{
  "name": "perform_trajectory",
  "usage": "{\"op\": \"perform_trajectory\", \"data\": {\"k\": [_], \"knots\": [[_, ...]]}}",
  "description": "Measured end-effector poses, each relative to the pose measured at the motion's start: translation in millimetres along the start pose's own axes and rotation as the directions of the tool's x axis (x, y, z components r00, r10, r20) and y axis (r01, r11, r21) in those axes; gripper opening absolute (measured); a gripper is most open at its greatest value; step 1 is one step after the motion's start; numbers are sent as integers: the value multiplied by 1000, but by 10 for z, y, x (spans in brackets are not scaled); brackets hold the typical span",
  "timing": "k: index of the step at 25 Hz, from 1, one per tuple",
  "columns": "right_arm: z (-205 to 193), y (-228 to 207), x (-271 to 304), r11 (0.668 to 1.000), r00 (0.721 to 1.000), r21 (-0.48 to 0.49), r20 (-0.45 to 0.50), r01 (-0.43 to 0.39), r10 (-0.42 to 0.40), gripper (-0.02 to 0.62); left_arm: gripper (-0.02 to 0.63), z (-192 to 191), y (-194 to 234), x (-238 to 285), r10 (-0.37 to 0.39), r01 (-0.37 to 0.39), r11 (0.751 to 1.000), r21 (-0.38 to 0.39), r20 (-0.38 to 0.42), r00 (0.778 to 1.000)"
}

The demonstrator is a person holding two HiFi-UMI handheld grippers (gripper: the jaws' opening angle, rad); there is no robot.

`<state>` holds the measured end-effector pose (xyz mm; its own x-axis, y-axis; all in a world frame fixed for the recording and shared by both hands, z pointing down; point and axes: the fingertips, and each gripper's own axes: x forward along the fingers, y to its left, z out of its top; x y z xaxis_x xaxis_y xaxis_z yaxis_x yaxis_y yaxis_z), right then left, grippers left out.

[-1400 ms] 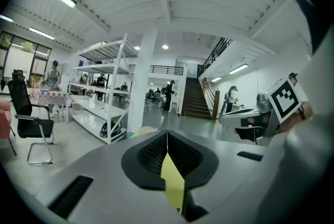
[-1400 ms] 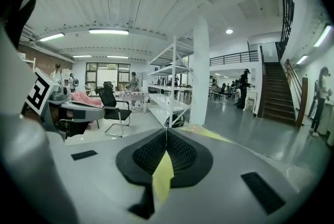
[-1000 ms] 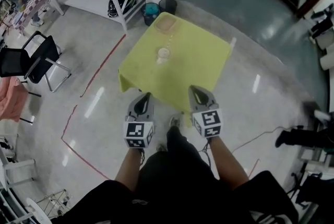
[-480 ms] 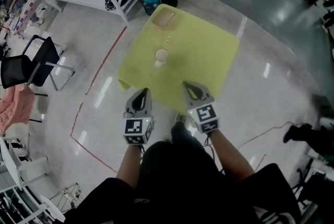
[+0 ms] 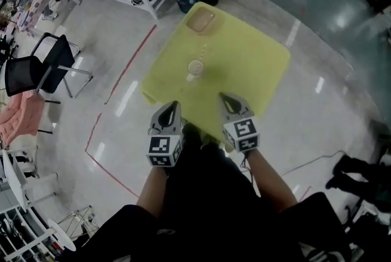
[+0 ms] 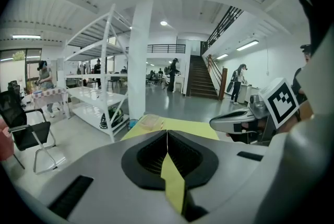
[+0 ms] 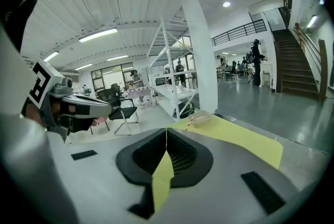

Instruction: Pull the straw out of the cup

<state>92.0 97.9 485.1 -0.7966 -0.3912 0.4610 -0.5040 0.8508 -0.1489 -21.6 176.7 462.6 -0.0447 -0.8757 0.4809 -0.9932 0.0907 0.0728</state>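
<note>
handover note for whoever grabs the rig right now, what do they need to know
Left gripper: shut, empty, at the near edge of the yellow-clothed table.
Right gripper: shut, empty, beside it.
The pale round cup stands mid-table, the thin striped straw apparently in it, leaning toward the far side.
Done: nothing; neither gripper touches the cup.
Left: reach in, open, grip the straw, pull it out.

The right gripper (image 7: 167, 131) has its two jaws pressed together with nothing between them, and it points at a yellow tabletop (image 7: 245, 140). Far down the tabletop sits a clear dish (image 7: 201, 116), with a thin striped straw (image 7: 190, 121) poking up just beside it. The left gripper (image 7: 100, 108) is off to the side, and behind are a black chair (image 7: 118, 103), a white shelf (image 7: 175, 84), a big white pillar (image 7: 202, 56) and stairs (image 7: 301, 63).
</note>
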Motion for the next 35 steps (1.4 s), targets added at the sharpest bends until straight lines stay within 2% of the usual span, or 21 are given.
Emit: {"op": "perform_trajectory", "data": {"k": [3,6,13,19,29,35], "knots": [[-16,-87,160,1000,1000,-5,-11,7,-7,17,44,5,89,147,-1,1,1000,4,-8,1000],[64,-187,243,999,1000,29,-7,16,-15,17,44,26,146,286,-4,4,1000,3,-10,1000],[11,-403,679,996,999,77,-33,36,-33,17,44,7,291,648,-49,49,999,14,-54,997],[-22,-421,1026,993,997,115,-69,39,-32,17,44,-54,440,847,-80,81,997,8,-109,991],[-38,-483,1560,992,993,117,-107,58,-45,18,44,-5,744,1294,-134,137,990,14,-137,981],[-78,-535,1695,981,987,158,-134,115,-94,18,44,84,916,1576,-182,189,982,29,-156,971]]}}
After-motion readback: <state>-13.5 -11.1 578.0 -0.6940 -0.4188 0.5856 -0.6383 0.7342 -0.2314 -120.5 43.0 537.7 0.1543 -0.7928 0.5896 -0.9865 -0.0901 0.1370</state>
